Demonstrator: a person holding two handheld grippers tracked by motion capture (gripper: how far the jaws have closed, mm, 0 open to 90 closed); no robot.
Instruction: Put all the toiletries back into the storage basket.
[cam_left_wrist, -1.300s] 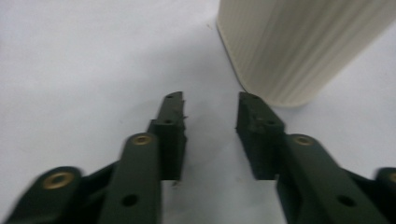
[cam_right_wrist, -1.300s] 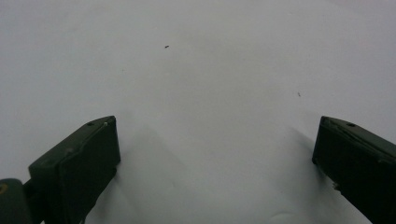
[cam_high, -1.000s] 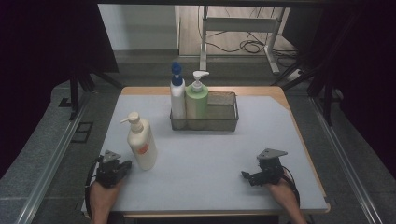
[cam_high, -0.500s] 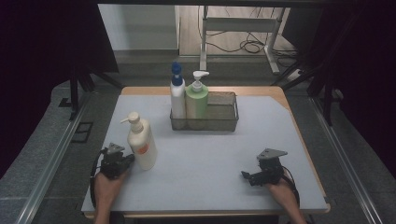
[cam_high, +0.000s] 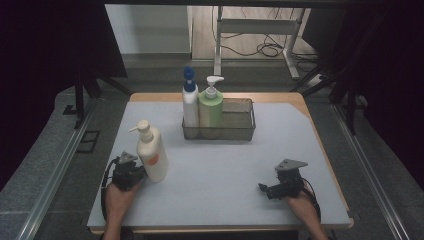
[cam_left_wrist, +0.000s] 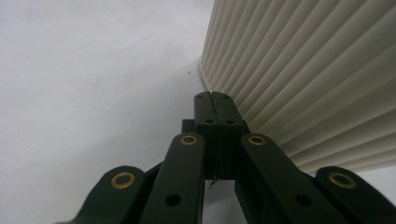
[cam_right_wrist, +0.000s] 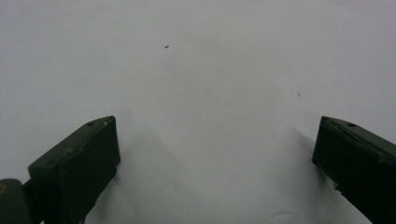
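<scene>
A cream pump bottle (cam_high: 151, 154) with an orange label stands upright at the front left of the grey table top (cam_high: 225, 165). My left gripper (cam_high: 131, 172) rests low beside its base, jaws shut with nothing between them. In the left gripper view the closed tips (cam_left_wrist: 215, 103) sit right next to the bottle's ribbed cream wall (cam_left_wrist: 308, 70). My right gripper (cam_high: 265, 189) lies near the front right edge, and its view shows the two jaws wide apart, open over bare table (cam_right_wrist: 210, 93).
A dark wire basket (cam_high: 239, 122) stands at the back middle. In its left part are a white bottle with a blue pump (cam_high: 189, 100) and a green bottle with a white pump (cam_high: 210, 107); its right part holds nothing. A wooden edge frames the table.
My left gripper has slid a little forward and right, closer to the cream bottle's base. The right gripper has stayed where it was.
</scene>
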